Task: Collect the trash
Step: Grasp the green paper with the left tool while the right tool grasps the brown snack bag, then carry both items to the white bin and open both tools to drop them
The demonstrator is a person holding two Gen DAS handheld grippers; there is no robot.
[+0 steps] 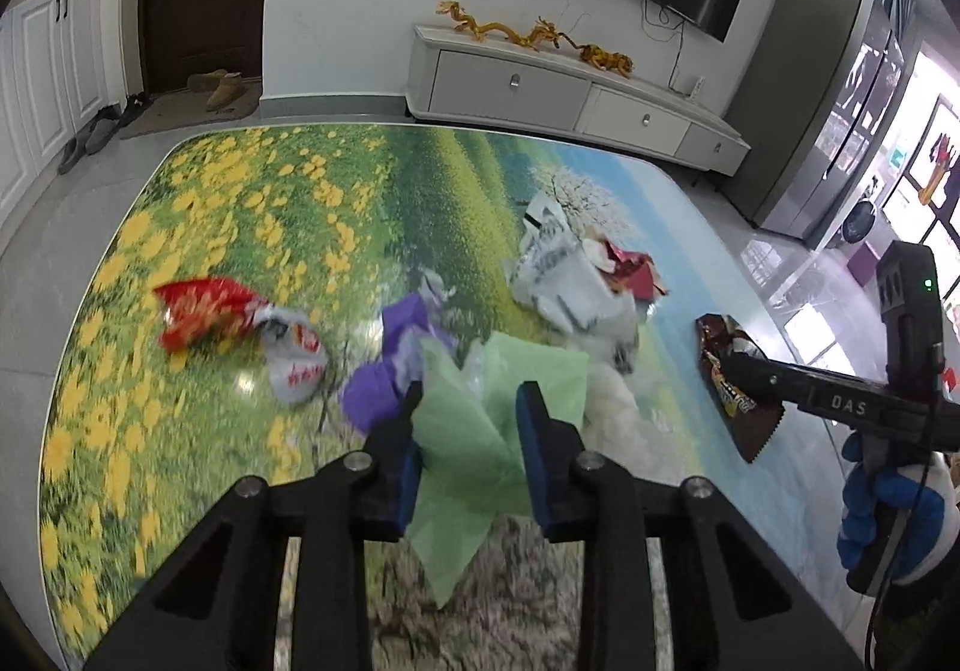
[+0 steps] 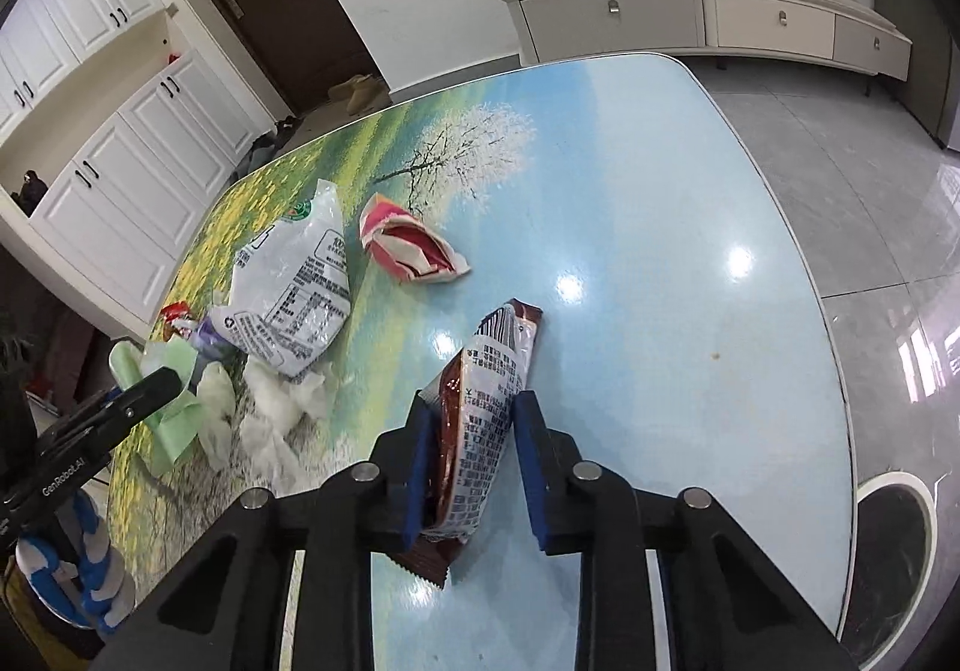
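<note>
A brown wrapper (image 2: 480,419) lies on the bench (image 2: 660,227) with its long axis running away from the right gripper (image 2: 471,413), lengthwise between the two blue-padded fingers (image 2: 531,431). Its far end tips slightly right; its near, saw-toothed end lies under the fingers. The fingers are partly drawn in and hug both long edges of the wrapper, so they appear to be grasping it.

A green sheet (image 1: 480,431) sits between the fingers of the left gripper (image 1: 471,401), its long axis running from a near point beneath the fingers up and away past their tips. These fingers are also narrowed and seem to press on the sheet's sides, grasping it.

Only the right wrist view shows the printed back of a white bag (image 2: 294,299) to the left of its fingers, a red-and-white carton (image 2: 408,245) beyond their tips, and crumpled tissue (image 2: 270,413) just left. Only the left wrist view shows a red bag (image 1: 204,314) and purple paper (image 1: 384,371) to the left of its fingers. Each view catches the other gripper at its edge, held by a hand in a blue-and-white glove (image 1: 888,521).
</note>
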